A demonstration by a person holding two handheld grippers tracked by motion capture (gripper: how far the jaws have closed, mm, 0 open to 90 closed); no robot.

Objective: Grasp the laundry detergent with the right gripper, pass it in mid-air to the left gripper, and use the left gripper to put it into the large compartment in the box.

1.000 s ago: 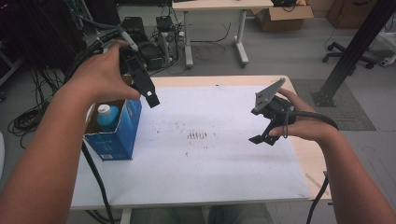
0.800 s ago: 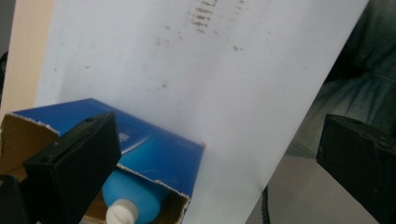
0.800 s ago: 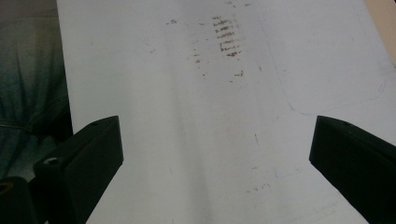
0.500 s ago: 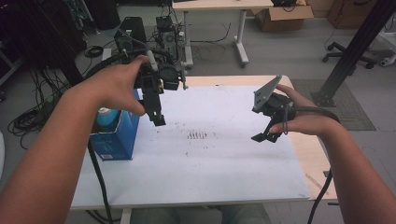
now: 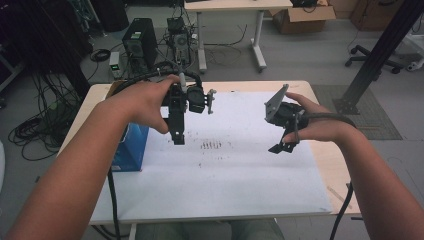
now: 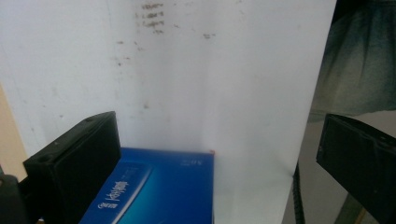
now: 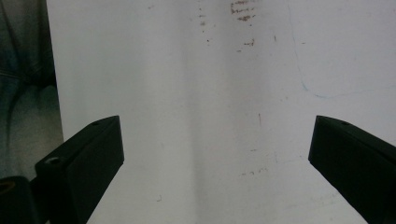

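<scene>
Left gripper (image 5: 178,131): black two-jaw unit held above the table by the person's left hand (image 5: 145,102), jaws pointing down, clear of the surface. In the left gripper view its jaws stand wide apart with nothing between them; below them is the blue cardboard box with white lettering (image 6: 159,189), seen from above, near the bottom edge of the frame and closer to the left jaw. No contact between jaws and box. In the high view the same blue box (image 5: 131,148) sits on the left part of the table, partly hidden under the left forearm, just left of the gripper's jaw tips. Right gripper (image 5: 281,145): black, with a grey three-cornered plate on top, held in the right hand (image 5: 320,125) over the right part of the table, well apart from the left gripper and the box. In the right gripper view its jaws are spread wide too, empty, looking down at bare sheet. Both hover over the large white sheet (image 5: 225,175) covering the light wooden table (image 5: 330,165); the sheet carries a cluster of small brown marks (image 5: 211,146) between the two grippers. Black cables trail from each gripper.
</scene>
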